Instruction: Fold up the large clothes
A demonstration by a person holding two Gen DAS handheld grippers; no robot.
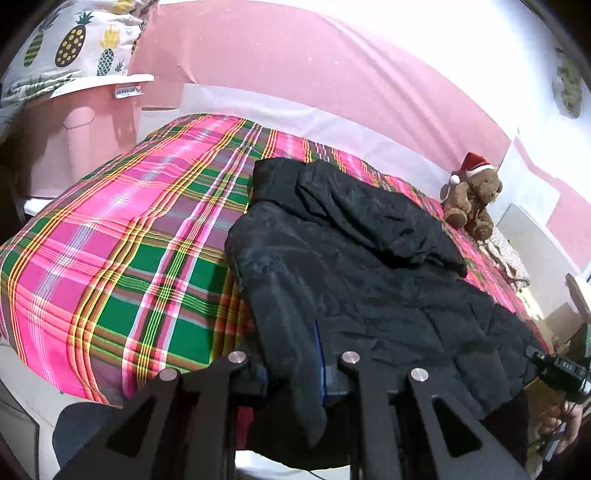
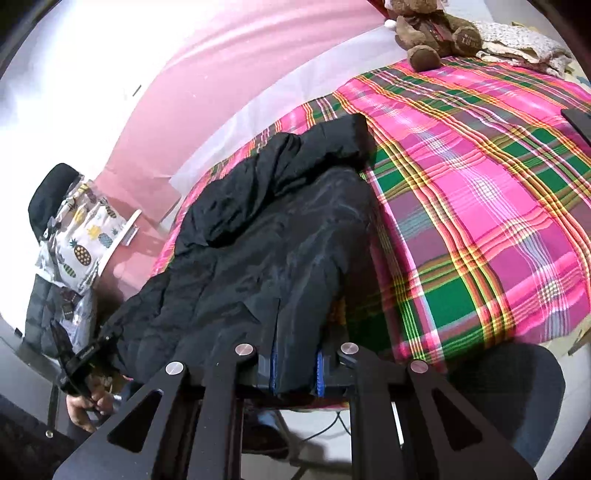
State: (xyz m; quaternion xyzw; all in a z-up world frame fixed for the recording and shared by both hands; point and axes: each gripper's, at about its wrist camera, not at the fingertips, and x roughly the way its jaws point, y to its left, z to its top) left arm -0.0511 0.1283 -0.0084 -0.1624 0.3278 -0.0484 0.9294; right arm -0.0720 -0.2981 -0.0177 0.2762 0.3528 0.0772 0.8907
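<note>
Left wrist view: a bed under a pink, green and yellow plaid bedspread (image 1: 122, 236) fills most of the frame, running from lower left toward the upper right. A black padded jacket (image 1: 369, 258) lies on it right of centre, its collar toward the top and its hem hanging over the near bed edge at the bottom. A pink wall (image 1: 295, 66) curves across the top. In the upper left corner sits a pineapple-print cushion (image 1: 74, 48). A brown teddy bear (image 1: 474, 195) in a red Santa hat sits at the right, beyond the jacket. At bottom centre the left gripper (image 1: 293, 373) is clamped on a hanging fold of the jacket's near edge.

In the right wrist view the plaid bedspread (image 2: 480, 206) spreads over the right half, the jacket (image 2: 266, 251) lies centre-left, and the teddy bear (image 2: 432, 33) is at the top edge. The right gripper (image 2: 297, 369), bottom centre, pinches the jacket hem between its blue-edged fingers (image 2: 320, 373).
</note>
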